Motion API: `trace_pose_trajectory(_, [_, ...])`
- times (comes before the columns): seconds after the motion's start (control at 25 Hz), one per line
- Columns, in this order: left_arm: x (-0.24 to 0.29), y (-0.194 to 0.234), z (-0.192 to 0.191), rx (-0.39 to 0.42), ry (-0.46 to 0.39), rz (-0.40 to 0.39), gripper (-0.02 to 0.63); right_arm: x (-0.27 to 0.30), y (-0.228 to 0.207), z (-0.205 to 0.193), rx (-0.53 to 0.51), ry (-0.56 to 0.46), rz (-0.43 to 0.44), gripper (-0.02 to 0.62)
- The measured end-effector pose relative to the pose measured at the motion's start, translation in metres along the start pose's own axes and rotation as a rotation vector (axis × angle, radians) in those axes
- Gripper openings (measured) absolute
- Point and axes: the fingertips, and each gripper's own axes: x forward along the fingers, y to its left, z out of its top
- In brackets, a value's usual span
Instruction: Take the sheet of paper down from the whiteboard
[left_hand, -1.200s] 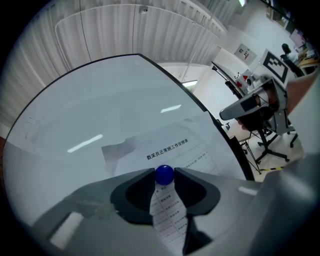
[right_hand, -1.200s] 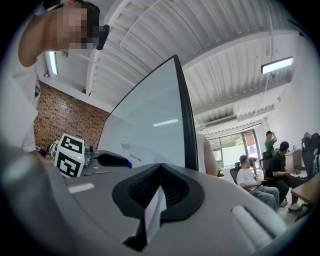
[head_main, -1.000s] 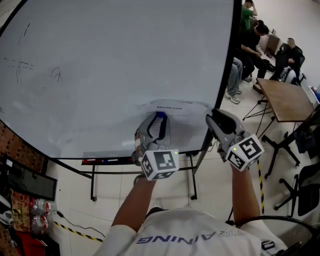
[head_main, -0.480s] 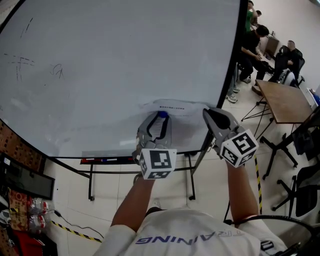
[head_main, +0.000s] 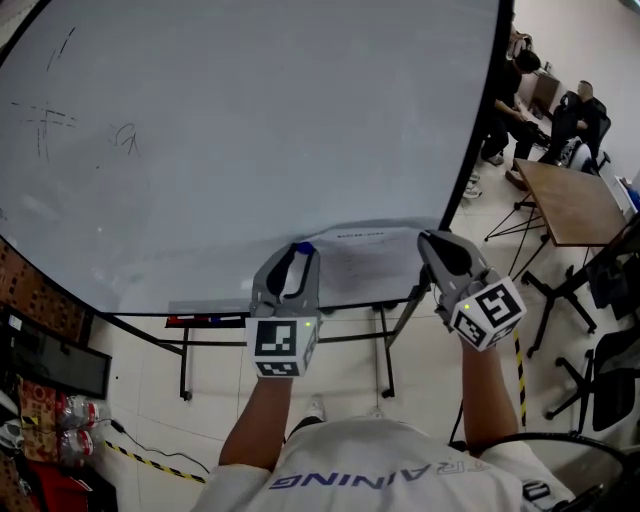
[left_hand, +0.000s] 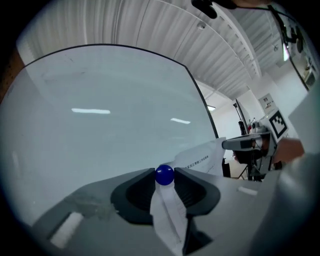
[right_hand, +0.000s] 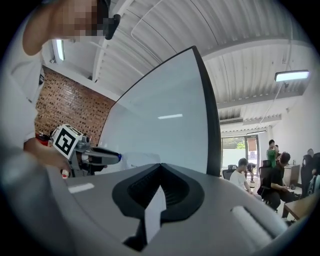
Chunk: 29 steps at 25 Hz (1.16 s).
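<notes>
The printed sheet of paper hangs low on the whiteboard, near its right frame. My left gripper is shut on a blue ball magnet at the sheet's left edge. In the left gripper view the magnet sits between the fingertips, with a strip of white paper lying in the jaws below it. My right gripper is shut on the sheet's right edge. The right gripper view shows that paper edge pinched between the closed jaws.
The whiteboard's black frame post stands just right of my right gripper. A marker tray runs under the board. Seated people, a wooden table and chairs fill the right side. Bottles lie on the floor at left.
My left gripper has slid left with the blue magnet and rolled, its marker cube now facing up. The right gripper stays at the sheet's right edge, its jaws closed on it.
</notes>
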Motion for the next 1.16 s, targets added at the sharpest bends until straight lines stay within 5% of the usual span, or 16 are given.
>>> trace_pose_trajectory(0.28, [-0.054,0.049,-0.029,-0.142,0.026,0.059,0.127,-0.009,0.022,-0.023,0.026,0.048,-0.008,0.008])
trace_pose_trajectory(1.16, [-0.071,0.080,-0.042,-0.231,0.029,0.024,0.127,-0.006,0.038,-0.027,0.051,0.042,-0.067,0.008])
